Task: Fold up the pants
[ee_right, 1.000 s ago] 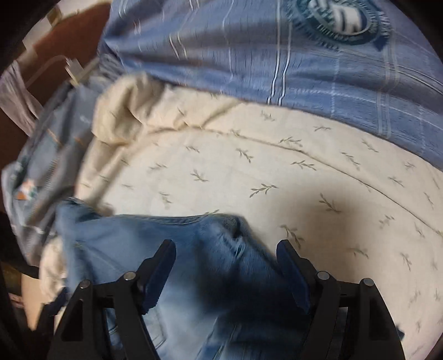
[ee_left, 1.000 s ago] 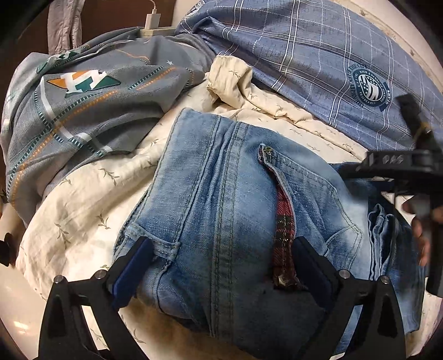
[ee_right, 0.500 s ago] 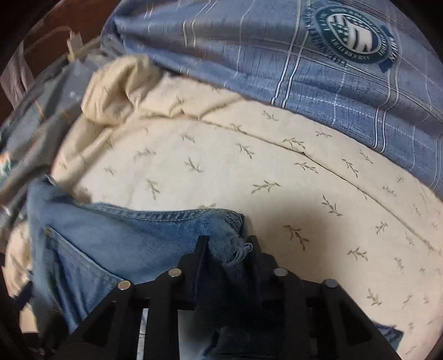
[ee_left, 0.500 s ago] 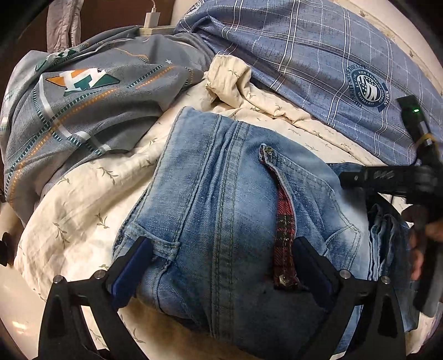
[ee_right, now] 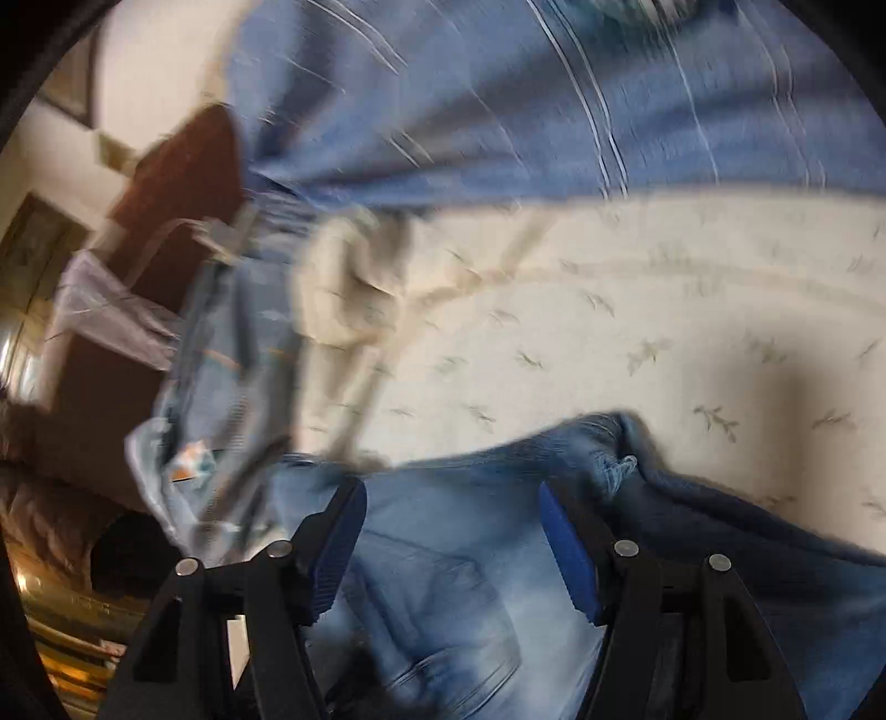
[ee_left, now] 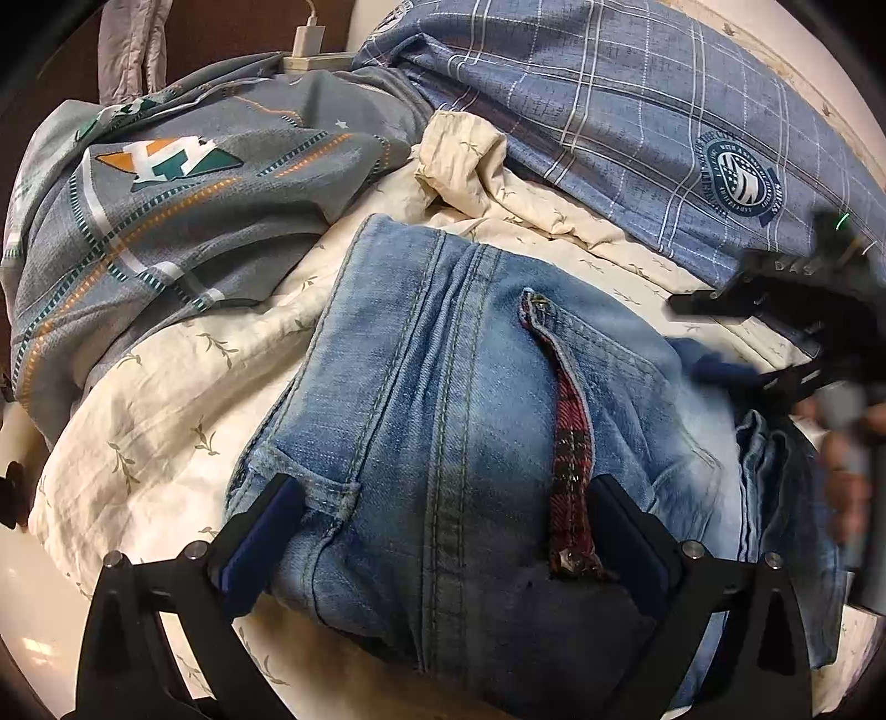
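Note:
Folded light blue jeans [ee_left: 443,399] lie on a cream leaf-print sheet [ee_left: 166,399], with a red plaid pocket lining [ee_left: 570,443] showing. My left gripper [ee_left: 443,531] is open, its jaws spread wide over the near end of the jeans. My right gripper [ee_right: 454,531] is open above the jeans [ee_right: 443,581]; that view is blurred by motion. The right gripper also shows in the left wrist view [ee_left: 775,310], at the right edge beside the jeans.
A grey patterned shirt [ee_left: 166,210] lies at the left and a blue checked garment [ee_left: 637,127] at the back. A white charger [ee_left: 304,50] sits at the far edge. A dark brown headboard [ee_right: 183,183] stands behind the bed.
My right gripper was shut on the frayed edge of the jeans half a second ago; it has opened, let go and lifted away. The left gripper has not moved.

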